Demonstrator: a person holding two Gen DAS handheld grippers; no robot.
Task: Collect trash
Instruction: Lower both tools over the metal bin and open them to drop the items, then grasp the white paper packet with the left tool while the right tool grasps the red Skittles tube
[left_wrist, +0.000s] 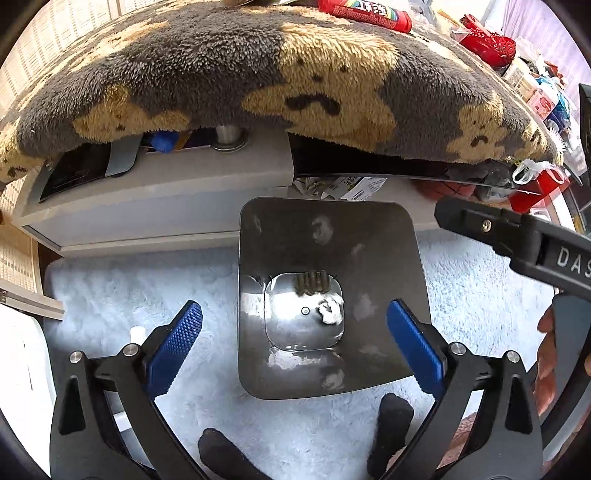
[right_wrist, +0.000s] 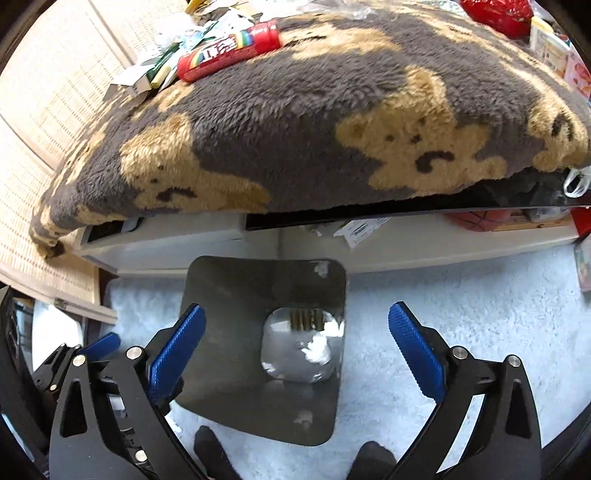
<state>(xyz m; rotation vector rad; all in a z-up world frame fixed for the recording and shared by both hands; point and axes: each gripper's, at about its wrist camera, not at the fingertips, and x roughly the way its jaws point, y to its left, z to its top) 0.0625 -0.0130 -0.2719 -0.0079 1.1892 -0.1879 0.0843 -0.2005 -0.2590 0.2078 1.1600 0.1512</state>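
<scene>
A shiny metal trash bin (left_wrist: 384, 236) stands on the white fluffy rug, seen from above; a crumpled white tissue (left_wrist: 330, 312) lies at its bottom. The bin shows in the right wrist view (right_wrist: 229, 295) too, with the tissue (right_wrist: 317, 349) inside. My left gripper (left_wrist: 295, 347) is open and empty, hovering over the bin's opening. My right gripper (right_wrist: 297, 350) is open and empty, also above the bin; its black body (left_wrist: 517, 240) shows at the right of the left wrist view. Wrappers and paper scraps (right_wrist: 162, 66) and a red tube (right_wrist: 229, 50) lie on the table's bear-patterned blanket.
The low table under the grey and tan blanket (left_wrist: 258, 74) overhangs a white shelf (left_wrist: 166, 206). Red packages (left_wrist: 487, 44) and boxes crowd the table's far right. Papers (right_wrist: 358, 225) and a ball (right_wrist: 476, 219) sit under it. My black-socked feet (left_wrist: 395, 410) stand on the rug.
</scene>
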